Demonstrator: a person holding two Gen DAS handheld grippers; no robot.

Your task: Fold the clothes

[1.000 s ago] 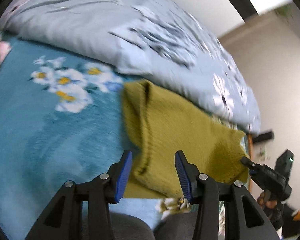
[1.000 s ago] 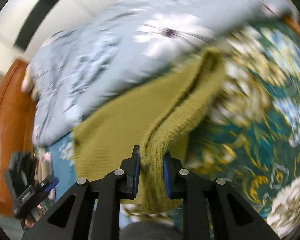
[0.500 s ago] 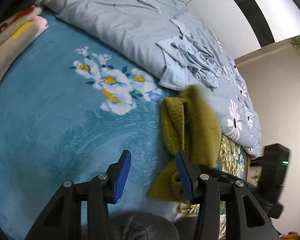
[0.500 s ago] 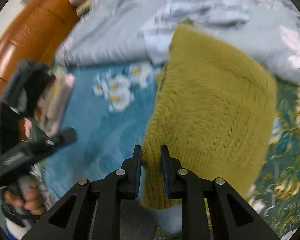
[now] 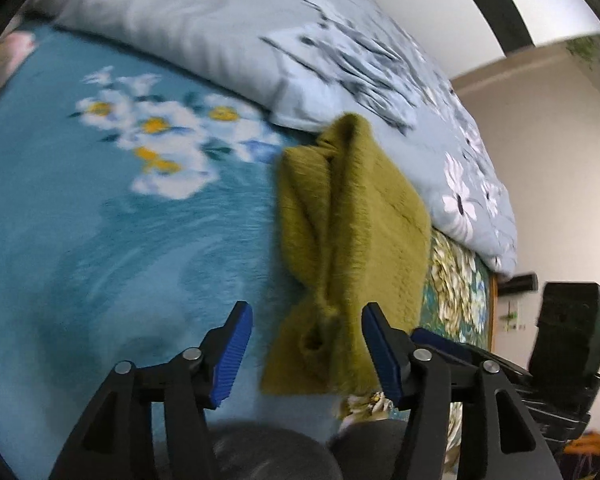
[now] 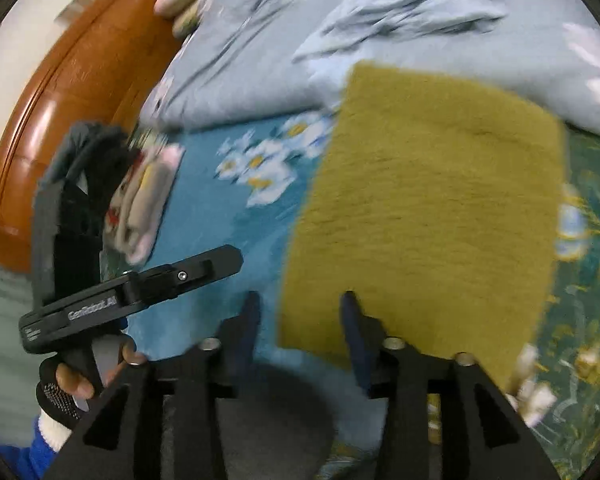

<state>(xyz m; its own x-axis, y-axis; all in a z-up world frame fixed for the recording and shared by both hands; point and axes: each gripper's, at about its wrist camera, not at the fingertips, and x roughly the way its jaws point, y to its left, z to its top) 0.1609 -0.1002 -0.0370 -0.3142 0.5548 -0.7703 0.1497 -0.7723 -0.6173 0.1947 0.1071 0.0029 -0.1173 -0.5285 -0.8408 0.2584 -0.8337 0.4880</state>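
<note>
Sweater [image 6: 432, 208], mustard-yellow and fuzzy, lies on the bed just ahead of both tools. Half a second ago the right gripper [image 6: 298, 320] was clamped on its near edge; now those jaws stand apart with nothing between them, and the knit lies as a broad, roughly rectangular panel, its near corner just between the blue pads. That reads as a fold just laid down and let go. The left gripper [image 5: 306, 344] is wide open too, holding nothing, as it was a second ago; its ribbed blue pads [image 5: 232, 354] flank the sweater's near end without touching it.

From the left view the knit looks less tidy: a long ridge runs up its middle, and the near end bunches into a flared, puckered fold. My guess is that it needs smoothing or another fold before it counts as finished.

Under it is a plush teal blanket [image 5: 100, 240] printed with white and yellow flowers, soft and likely to drag at the wool. Further left sits a small stack of pale folded cloth [image 6: 144, 208]. Beyond lies a rumpled grey-blue duvet [image 5: 228, 28] with a flower print, then a glossy brown wooden headboard [image 6: 60, 120].
</note>
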